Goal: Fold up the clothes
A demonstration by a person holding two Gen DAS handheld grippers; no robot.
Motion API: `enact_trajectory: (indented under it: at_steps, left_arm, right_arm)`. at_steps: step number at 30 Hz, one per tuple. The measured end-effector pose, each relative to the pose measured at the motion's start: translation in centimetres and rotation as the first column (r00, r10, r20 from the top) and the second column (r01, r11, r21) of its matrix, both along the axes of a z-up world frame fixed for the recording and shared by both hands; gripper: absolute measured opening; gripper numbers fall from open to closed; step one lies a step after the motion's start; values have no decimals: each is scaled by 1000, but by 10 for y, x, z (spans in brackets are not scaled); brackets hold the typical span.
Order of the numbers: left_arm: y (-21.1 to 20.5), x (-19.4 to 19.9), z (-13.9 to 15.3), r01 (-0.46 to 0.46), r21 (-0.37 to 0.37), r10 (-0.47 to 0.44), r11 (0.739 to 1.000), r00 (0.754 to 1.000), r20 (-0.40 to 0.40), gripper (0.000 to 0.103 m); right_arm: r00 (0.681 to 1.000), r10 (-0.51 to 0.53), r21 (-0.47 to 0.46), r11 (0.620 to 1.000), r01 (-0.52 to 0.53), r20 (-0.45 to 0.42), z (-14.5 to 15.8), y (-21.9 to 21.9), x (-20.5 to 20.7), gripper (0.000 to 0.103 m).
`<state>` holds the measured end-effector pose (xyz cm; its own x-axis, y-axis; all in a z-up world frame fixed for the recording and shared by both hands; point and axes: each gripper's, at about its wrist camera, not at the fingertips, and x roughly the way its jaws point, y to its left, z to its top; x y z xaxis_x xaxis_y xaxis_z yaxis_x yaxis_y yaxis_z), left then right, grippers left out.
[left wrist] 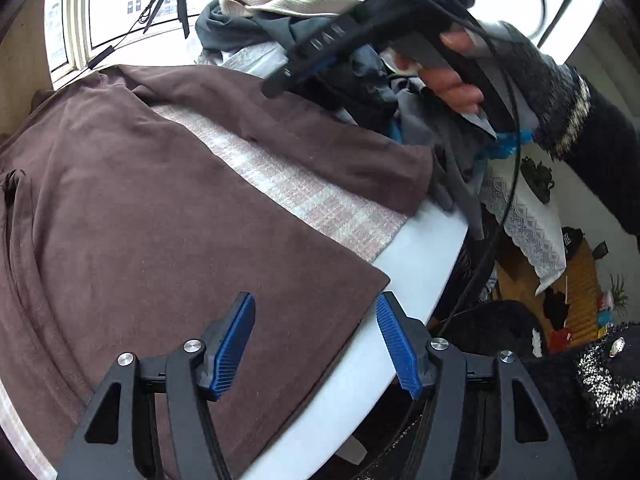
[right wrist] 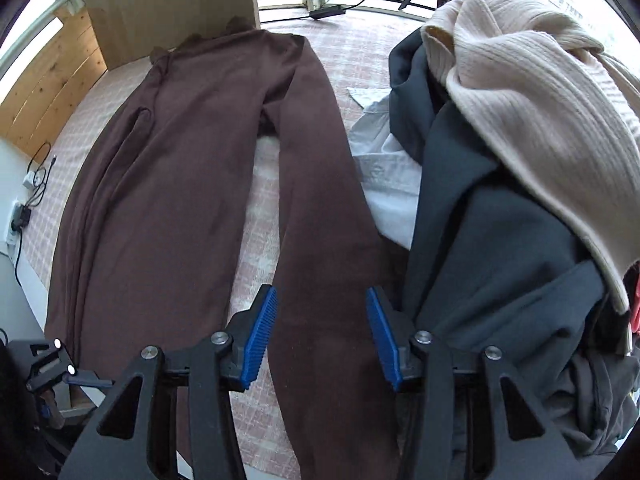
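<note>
Brown trousers [right wrist: 168, 184] lie flat on the pink checked bed cover [right wrist: 256, 208], legs spread toward me; they also show in the left wrist view [left wrist: 132, 208]. My left gripper [left wrist: 316, 344] is open and empty, just above the hem corner of one leg at the bed's edge. My right gripper [right wrist: 322, 336] is open and empty, hovering over the lower part of the other leg [right wrist: 320, 240]. The right gripper's body, held in a hand, shows in the left wrist view [left wrist: 400, 24] above the clothes pile.
A pile of clothes stands to the right: a cream ribbed sweater [right wrist: 532, 104], a dark grey garment [right wrist: 488, 240] and a white shirt [right wrist: 384, 160]. The white mattress edge [left wrist: 400, 280] drops off to the floor. A wooden panel [right wrist: 52, 80] and windows bound the far side.
</note>
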<state>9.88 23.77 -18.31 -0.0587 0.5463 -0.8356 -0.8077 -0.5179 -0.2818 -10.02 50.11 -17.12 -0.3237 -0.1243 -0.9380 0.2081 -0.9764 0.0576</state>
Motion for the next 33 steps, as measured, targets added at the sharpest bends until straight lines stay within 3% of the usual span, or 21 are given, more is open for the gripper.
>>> enact_trajectory:
  at_steps: [3, 6, 10, 12, 13, 14, 16, 19, 22, 24, 26, 31, 33]
  left_arm:
    - [-6, -19, -6, -115, -16, 115, 993, 993, 16, 61]
    - [-25, -39, -13, -243, -35, 245, 969, 968, 49, 61]
    - [-50, -53, -21, -355, -48, 358, 934, 928, 106, 61]
    - [-53, -53, -21, -366, -63, 371, 928, 924, 92, 61]
    - [-52, -53, -20, -363, -64, 367, 930, 926, 85, 61]
    - [-51, -52, -19, -359, -63, 363, 931, 928, 78, 61]
    - [-47, -50, -15, -346, -52, 348, 937, 935, 67, 61]
    - [-40, -46, -10, -318, -42, 320, 947, 946, 61, 61]
    - [-31, -41, -11, -274, -49, 277, 961, 959, 69, 61]
    - [-22, -40, -14, -241, -57, 245, 969, 966, 77, 61]
    - [-12, -39, -16, -221, -63, 225, 973, 971, 83, 61]
    - [26, -35, 5, -145, 9, 144, 989, 987, 73, 61]
    - [45, -32, 17, -107, 58, 104, 993, 993, 63, 62]
  right_arm:
    - [993, 115, 49, 992, -113, -30, -1, -13, 31, 46]
    - [975, 222, 79, 972, -219, -30, -8, -25, 65, 46]
    - [953, 299, 295, 908, -297, 37, -45, -41, 84, 46]
    - [968, 249, 192, 949, -248, 19, -32, -19, 76, 44]
    - [975, 222, 135, 966, -221, 12, -25, -7, 71, 38]
    - [981, 194, 78, 978, -194, 6, -17, 5, 66, 5]
    - [991, 137, -37, 990, -137, -1, -3, 28, 57, 2]
    - [999, 50, -210, 977, -48, 2, 19, 63, 43, 2]
    - [994, -104, -407, 910, 84, -27, 49, 118, 40, 2]
    - [974, -225, -558, 811, 175, -23, 58, 163, 43, 2]
    - [941, -337, -633, 722, 280, 31, 48, 196, 50, 2]
    - [907, -410, -675, 643, 362, 96, 33, 222, 50, 2]
    - [917, -388, -666, 662, 344, 89, 35, 218, 49, 2]
